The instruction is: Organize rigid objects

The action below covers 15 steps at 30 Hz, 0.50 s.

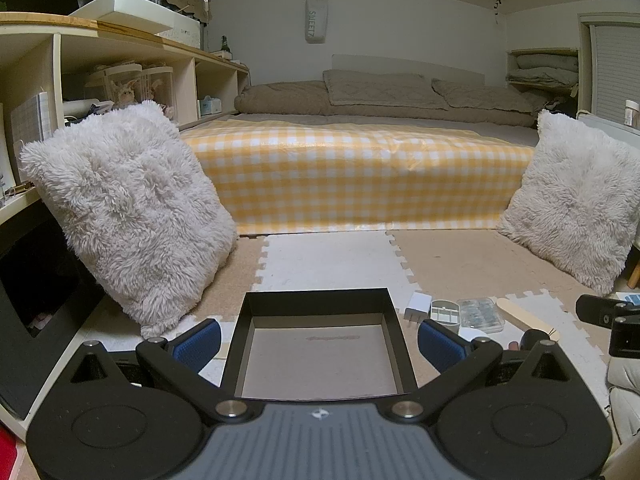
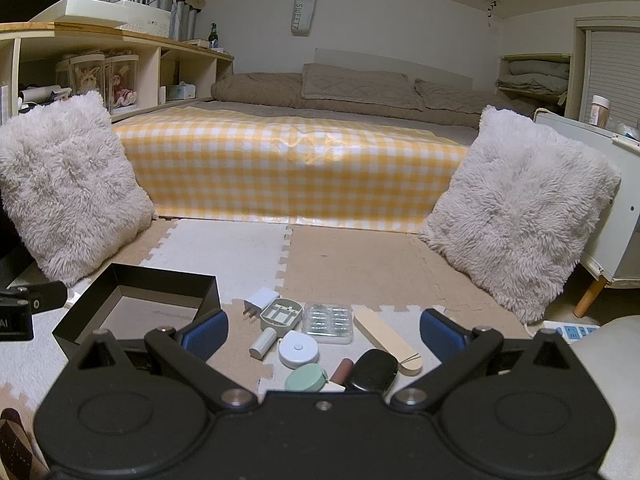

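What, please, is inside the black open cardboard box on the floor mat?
The black open cardboard box shows only its bare grey base with a faint reddish print; the nearest strip is hidden behind the left gripper.

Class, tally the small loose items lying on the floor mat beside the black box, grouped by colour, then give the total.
White: 3 (plug, cylinder, round tape)
Green or grey-green: 2 (tray, round case)
Clear: 1 (case)
Beige: 1 (stick)
Black: 1 (case)
Brown: 1 (tube)
Total: 9
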Tool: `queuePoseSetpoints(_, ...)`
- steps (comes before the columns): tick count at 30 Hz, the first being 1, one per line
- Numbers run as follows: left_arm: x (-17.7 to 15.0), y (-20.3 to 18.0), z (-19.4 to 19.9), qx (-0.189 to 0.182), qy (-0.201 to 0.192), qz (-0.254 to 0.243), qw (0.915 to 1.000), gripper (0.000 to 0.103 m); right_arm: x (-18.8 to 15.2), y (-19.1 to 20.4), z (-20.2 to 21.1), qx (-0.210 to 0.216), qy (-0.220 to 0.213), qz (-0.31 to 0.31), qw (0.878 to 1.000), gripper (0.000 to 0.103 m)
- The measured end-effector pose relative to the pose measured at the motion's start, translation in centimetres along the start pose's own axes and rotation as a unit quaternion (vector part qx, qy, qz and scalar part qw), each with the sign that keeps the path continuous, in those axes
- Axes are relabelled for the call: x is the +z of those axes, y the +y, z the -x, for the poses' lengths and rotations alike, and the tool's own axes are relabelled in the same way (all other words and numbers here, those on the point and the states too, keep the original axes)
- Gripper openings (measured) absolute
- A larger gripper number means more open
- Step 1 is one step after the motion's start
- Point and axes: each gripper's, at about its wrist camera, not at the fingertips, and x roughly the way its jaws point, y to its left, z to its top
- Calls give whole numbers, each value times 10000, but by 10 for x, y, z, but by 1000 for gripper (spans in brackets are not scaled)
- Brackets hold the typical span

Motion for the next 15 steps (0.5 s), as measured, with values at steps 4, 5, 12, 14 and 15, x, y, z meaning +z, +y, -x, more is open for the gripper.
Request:
queuePoseSetpoints(4,0,4,-3,-1,-1,0,10000,103,0,0,0,-1,1,2,10000,103)
queuePoseSetpoints(5,0,4,-3,0,1,-1,10000,103,1,0,0,1,1,2,10000,103)
queuePoseSetpoints(12,4,6,0,12,5,-4,10000,103,3,0,1,-5,-49,-21,10000,103)
queuePoseSetpoints(14,5,8,1,33,-28,44,10000,103,2,-3,3,-2,-67,-42,10000,103)
queuePoseSetpoints(15,5,9,1,25,-40,60,10000,103,4,-3,1,0,-74,-49,10000,103)
